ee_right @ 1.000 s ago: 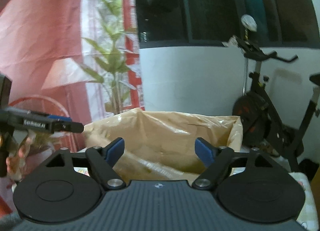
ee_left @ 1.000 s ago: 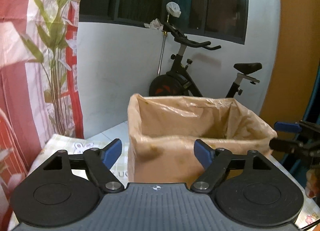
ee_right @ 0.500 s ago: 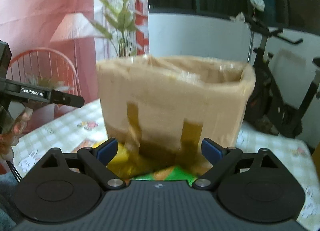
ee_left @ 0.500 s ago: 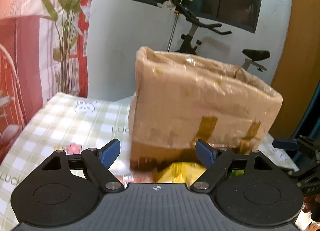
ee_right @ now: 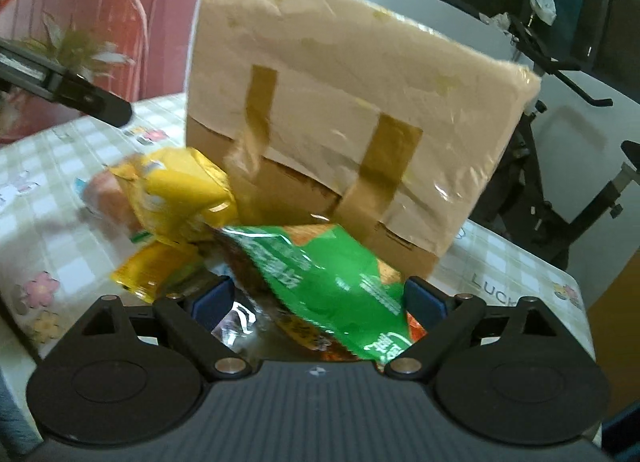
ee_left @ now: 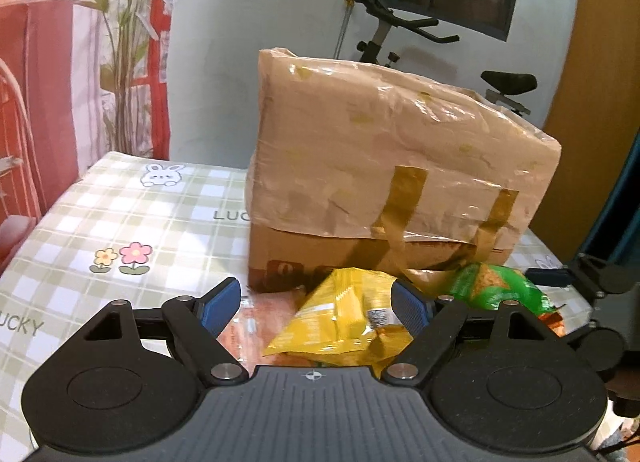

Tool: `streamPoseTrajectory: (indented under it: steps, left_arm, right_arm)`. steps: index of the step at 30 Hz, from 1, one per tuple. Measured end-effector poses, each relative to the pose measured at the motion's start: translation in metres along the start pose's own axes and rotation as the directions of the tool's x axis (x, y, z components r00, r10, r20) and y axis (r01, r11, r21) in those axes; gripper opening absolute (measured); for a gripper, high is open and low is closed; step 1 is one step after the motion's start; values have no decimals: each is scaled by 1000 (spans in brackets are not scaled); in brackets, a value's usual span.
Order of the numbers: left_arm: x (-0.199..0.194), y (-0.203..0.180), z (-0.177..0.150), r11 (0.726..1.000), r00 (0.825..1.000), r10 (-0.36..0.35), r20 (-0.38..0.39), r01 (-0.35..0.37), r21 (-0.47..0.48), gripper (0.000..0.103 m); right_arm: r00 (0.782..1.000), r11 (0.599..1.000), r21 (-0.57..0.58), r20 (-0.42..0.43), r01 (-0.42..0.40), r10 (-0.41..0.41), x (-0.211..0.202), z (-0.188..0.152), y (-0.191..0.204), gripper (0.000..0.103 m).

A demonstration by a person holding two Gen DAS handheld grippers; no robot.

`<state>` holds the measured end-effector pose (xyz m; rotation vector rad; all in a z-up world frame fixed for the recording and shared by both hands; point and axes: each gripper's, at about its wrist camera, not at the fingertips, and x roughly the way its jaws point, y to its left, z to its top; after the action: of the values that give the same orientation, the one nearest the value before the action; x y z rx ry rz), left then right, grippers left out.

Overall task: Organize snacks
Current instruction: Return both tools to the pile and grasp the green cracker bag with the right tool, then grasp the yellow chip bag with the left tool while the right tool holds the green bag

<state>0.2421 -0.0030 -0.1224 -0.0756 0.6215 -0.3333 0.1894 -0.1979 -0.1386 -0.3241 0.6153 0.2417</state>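
Note:
A cardboard box (ee_left: pixel 396 181) lined with a tan plastic bag, taped at the front, stands on the checked tablecloth (ee_left: pixel 120 213); it also shows in the right wrist view (ee_right: pixel 352 109). A pile of snack packets lies in front of it: a yellow packet (ee_left: pixel 344 318), a green packet (ee_left: pixel 492 286) and an orange-pink one (ee_left: pixel 256 322). My left gripper (ee_left: pixel 316 306) is open, low over the yellow packet. My right gripper (ee_right: pixel 318 296) is open, low over the green packet (ee_right: pixel 332 278), with the yellow packet (ee_right: pixel 180 189) to its left.
An exercise bike (ee_left: pixel 400 29) and a white wall stand behind the table. A red curtain and a plant (ee_left: pixel 120 41) are at the left. The other gripper's finger shows at each view's edge, as in the right wrist view (ee_right: pixel 64 93).
Both grippers have come down from the box's open top to table level in front of it. The snack packets have come into view between the open fingers.

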Motion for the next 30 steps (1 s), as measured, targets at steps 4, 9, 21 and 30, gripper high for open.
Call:
streamPoseTrajectory:
  steps: [4,9,21,30]
  left_arm:
    - [3,-9,0,1000,1000,-7,-1,7,16,84]
    - [17,-18,2,999,999,-38,-37,40,36,84]
    - [65,-14,1,997,985,-74,-155,69,-37,85]
    - [64,-13,-19,996,981,-92,-171,92,-7,94]
  right_arm:
    - [999,999,52,-30,-12,14,12,1,-6,94]
    - [1000,995,95,-28,-9,11,15,0,1,88]
    - [999,990,132,7,-45,44,1,-7,-1,82]
    - [999,990,136,13,-46,45,-1,-9,-3,82]
